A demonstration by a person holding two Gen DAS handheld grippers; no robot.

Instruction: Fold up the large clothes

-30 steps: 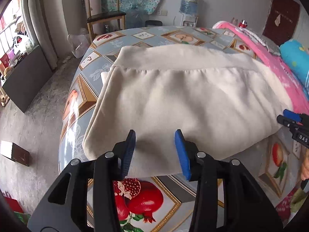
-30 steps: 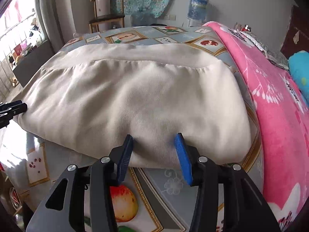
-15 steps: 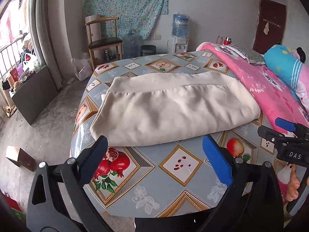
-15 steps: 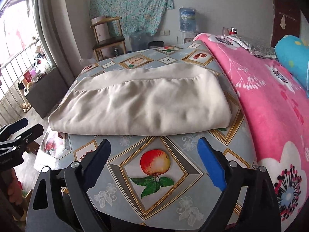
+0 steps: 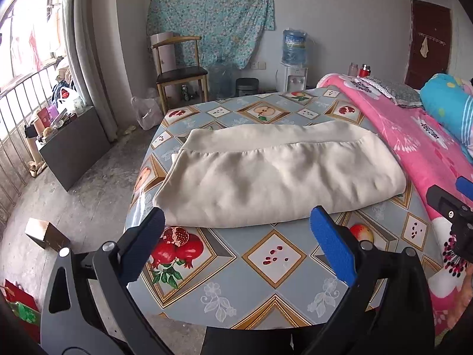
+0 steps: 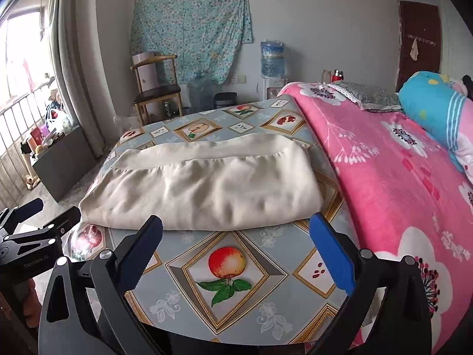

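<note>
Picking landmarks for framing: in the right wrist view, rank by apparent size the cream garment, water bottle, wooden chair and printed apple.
1. Cream garment, by far.
2. Wooden chair.
3. Water bottle and printed apple look alike; the apple lies much nearer the camera, so unranked.

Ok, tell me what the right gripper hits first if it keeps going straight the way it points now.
Probably the fruit-print cloth on the bed, just short of the folded cream garment. The right gripper points downward, its jaws opening with nothing between them, and bare cloth lies ahead of the fingertips; depth is hard to judge in this view.
</note>
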